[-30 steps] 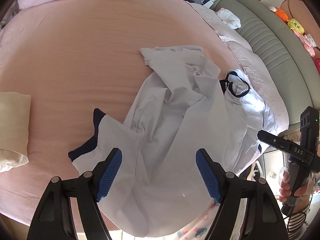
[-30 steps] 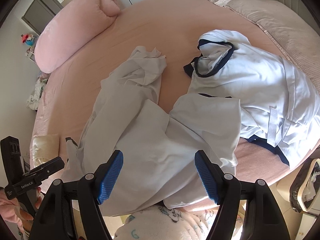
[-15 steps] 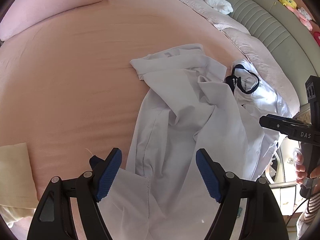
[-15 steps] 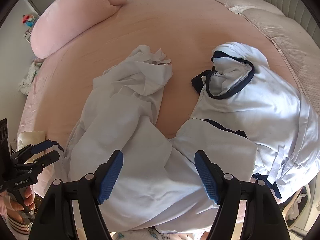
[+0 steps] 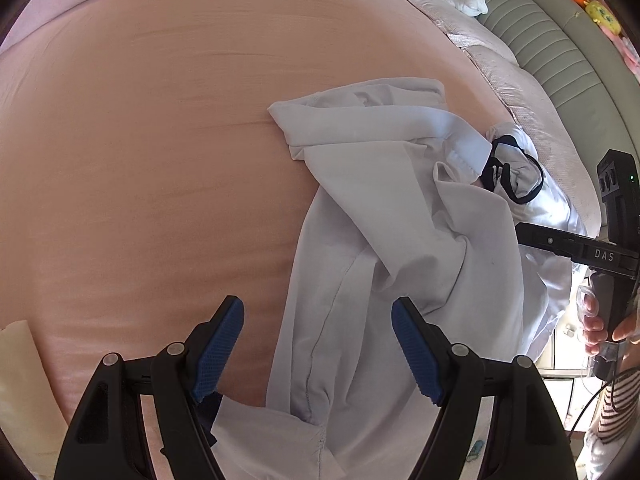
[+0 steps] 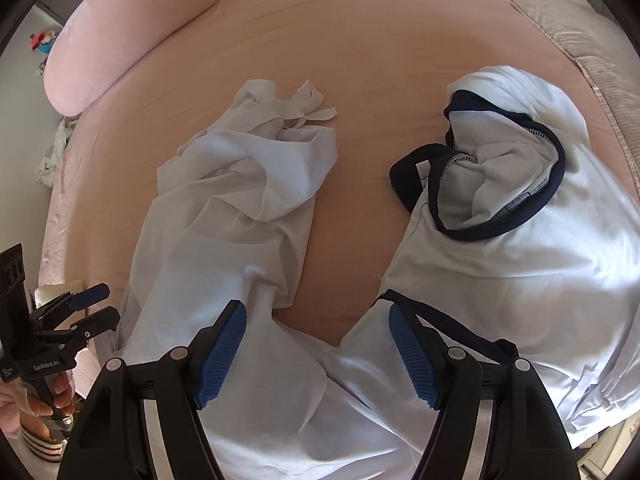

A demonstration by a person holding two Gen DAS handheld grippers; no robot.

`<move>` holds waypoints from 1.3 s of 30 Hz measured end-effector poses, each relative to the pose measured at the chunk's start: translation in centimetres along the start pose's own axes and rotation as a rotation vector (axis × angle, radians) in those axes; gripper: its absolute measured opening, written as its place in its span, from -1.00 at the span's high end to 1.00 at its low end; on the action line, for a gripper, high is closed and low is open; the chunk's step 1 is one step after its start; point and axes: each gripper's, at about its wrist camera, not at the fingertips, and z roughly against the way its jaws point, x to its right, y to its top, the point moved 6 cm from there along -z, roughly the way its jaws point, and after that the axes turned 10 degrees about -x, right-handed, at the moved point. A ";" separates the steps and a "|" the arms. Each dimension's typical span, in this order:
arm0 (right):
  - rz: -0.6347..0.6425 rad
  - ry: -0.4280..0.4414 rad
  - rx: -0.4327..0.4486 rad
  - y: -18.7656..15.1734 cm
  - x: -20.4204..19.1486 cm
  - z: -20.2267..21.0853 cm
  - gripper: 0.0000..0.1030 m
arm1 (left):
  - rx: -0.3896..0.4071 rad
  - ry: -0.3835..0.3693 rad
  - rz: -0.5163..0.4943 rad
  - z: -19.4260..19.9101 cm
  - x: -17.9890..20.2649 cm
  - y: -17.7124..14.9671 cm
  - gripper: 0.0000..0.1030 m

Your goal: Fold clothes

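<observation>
A bed (image 6: 400, 52) with a smooth pink sheet carries everything. On it lie a crumpled pale grey garment (image 6: 224, 216), stretching from mid-bed to the near edge, and beside it to the right a white top (image 6: 520, 264) with navy trim, its neck opening upward; bare sheet shows between them farther up, while their near ends overlap. A long pink pillow (image 6: 120, 44) rests along the far left edge, a quilted beige cover (image 5: 500, 68) lies along the right side, and a cream cloth (image 5: 24, 392) sits at the near left.
</observation>
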 end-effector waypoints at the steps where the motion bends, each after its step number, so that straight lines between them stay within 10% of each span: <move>1: -0.001 0.009 -0.010 0.3 0.1 -0.3 -0.43 | -0.006 -0.009 0.002 -0.2 0.0 0.3 -0.46; 23: 0.051 0.139 -0.123 4.1 -1.9 -5.7 -0.43 | -0.043 0.130 -0.133 -4.8 2.2 1.1 -0.14; 34: 0.175 -0.067 -0.088 3.1 -3.8 -6.9 -0.35 | 0.031 0.235 -0.167 -5.4 3.4 -0.6 -0.11; 39: 0.243 -0.165 -0.070 2.4 -5.2 -7.1 0.29 | 0.058 0.318 -0.166 -5.5 4.6 -1.8 -0.07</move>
